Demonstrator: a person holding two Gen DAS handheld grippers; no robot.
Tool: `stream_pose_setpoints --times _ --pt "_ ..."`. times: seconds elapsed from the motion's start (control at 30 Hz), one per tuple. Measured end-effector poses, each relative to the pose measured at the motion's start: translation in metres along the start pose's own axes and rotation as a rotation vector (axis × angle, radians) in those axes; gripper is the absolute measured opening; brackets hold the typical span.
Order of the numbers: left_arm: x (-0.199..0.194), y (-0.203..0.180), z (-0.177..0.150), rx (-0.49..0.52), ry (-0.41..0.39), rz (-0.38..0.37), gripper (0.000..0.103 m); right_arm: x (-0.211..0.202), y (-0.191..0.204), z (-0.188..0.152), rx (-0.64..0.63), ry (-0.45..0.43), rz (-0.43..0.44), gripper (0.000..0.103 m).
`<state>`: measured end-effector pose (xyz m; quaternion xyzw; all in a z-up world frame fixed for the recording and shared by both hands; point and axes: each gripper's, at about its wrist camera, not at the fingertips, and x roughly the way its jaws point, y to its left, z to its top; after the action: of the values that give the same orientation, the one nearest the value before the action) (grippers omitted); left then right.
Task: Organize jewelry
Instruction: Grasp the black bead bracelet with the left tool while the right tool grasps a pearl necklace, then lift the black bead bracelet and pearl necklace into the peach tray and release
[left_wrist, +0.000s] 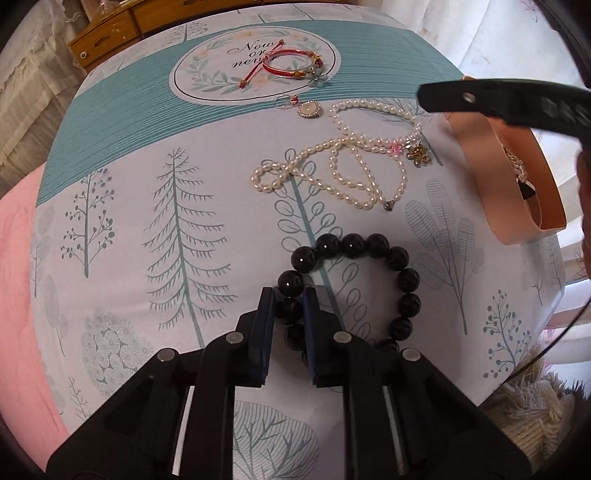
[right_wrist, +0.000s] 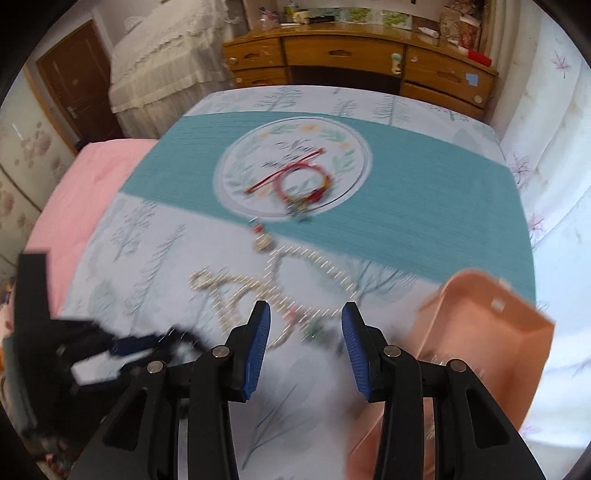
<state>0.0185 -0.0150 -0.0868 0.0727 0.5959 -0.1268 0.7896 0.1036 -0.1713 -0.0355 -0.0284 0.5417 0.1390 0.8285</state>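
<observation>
My left gripper is shut on a black bead bracelet that lies on the printed cloth in the left wrist view. A pearl necklace lies beyond it; it shows blurred in the right wrist view. A red cord bracelet lies on the round print, and it also shows in the right wrist view. A small round pendant lies between them. A peach jewelry box stands open at the right, holding a sparkly piece. My right gripper is open and empty above the necklace, left of the box.
The tablecloth covers a small table with pink bedding to the left. A wooden dresser stands behind the table. The right gripper's body hangs over the box in the left wrist view. The right wrist view is motion-blurred.
</observation>
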Motion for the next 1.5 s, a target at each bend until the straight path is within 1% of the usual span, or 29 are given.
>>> stream_pose_setpoints --times 0.07,0.13,0.2,0.23,0.27,0.3,0.43,0.5,0.57,0.6,0.67,0.73,0.87,1.03,1.13,1.2,1.27,1.33,1.4,1.5 --pt "0.000 0.005 0.001 -0.034 -0.003 -0.019 0.012 0.015 -0.008 0.012 0.004 0.041 -0.016 0.041" --pt "-0.004 0.011 0.001 -0.065 -0.011 -0.030 0.012 0.035 -0.014 0.023 -0.004 0.099 -0.014 0.039" --pt "-0.011 0.017 0.000 -0.088 -0.025 -0.041 0.012 0.051 -0.019 0.032 -0.009 0.144 -0.022 0.036" --pt "-0.015 0.019 0.000 -0.094 -0.032 -0.043 0.012 0.058 -0.020 0.035 -0.016 0.164 -0.024 0.032" --pt "-0.017 0.021 0.000 -0.097 -0.039 -0.043 0.012 0.064 -0.021 0.038 -0.024 0.176 -0.032 0.029" --pt "-0.022 0.023 0.000 -0.102 -0.048 -0.044 0.012 0.071 -0.020 0.040 -0.039 0.193 -0.046 0.029" --pt "-0.035 0.030 -0.001 -0.128 -0.083 -0.047 0.012 0.081 -0.010 0.046 -0.124 0.204 -0.082 0.028" --pt "-0.039 0.033 0.000 -0.139 -0.094 -0.044 0.012 0.084 -0.002 0.046 -0.161 0.201 -0.088 0.021" --pt "-0.043 0.035 -0.001 -0.145 -0.105 -0.047 0.012 0.084 0.006 0.044 -0.197 0.203 -0.097 0.009" --pt "-0.045 0.034 -0.001 -0.144 -0.111 -0.049 0.012 0.084 0.008 0.044 -0.208 0.203 -0.113 0.007" --pt "-0.050 0.034 -0.001 -0.142 -0.129 -0.050 0.012 0.083 0.015 0.042 -0.221 0.198 -0.135 0.007" --pt "-0.057 0.033 -0.001 -0.138 -0.149 -0.050 0.012 0.081 0.014 0.041 -0.194 0.190 -0.106 0.007" --pt "-0.070 0.032 0.003 -0.131 -0.187 -0.056 0.012 0.055 0.009 0.040 -0.132 0.113 -0.051 0.007" --pt "-0.090 0.028 0.010 -0.125 -0.233 -0.068 0.012 -0.005 0.004 0.038 -0.063 -0.018 0.009 0.007" --pt "-0.104 0.021 0.017 -0.106 -0.266 -0.073 0.012 -0.048 -0.003 0.034 -0.026 -0.092 0.020 0.007" --pt "-0.117 0.014 0.025 -0.084 -0.294 -0.078 0.012 -0.085 -0.014 0.026 0.006 -0.143 0.008 0.007" --pt "-0.128 0.006 0.032 -0.061 -0.319 -0.084 0.012 -0.110 -0.027 0.019 0.037 -0.183 0.001 0.007" --pt "-0.143 -0.006 0.041 -0.033 -0.351 -0.101 0.012 -0.135 -0.040 0.009 0.071 -0.211 -0.024 0.007" --pt "-0.156 -0.019 0.049 0.002 -0.383 -0.119 0.012 -0.154 -0.055 -0.005 0.101 -0.231 -0.051 0.007" --pt "-0.170 -0.041 0.060 0.053 -0.415 -0.147 0.012 -0.164 -0.077 -0.026 0.141 -0.221 -0.091 0.007"
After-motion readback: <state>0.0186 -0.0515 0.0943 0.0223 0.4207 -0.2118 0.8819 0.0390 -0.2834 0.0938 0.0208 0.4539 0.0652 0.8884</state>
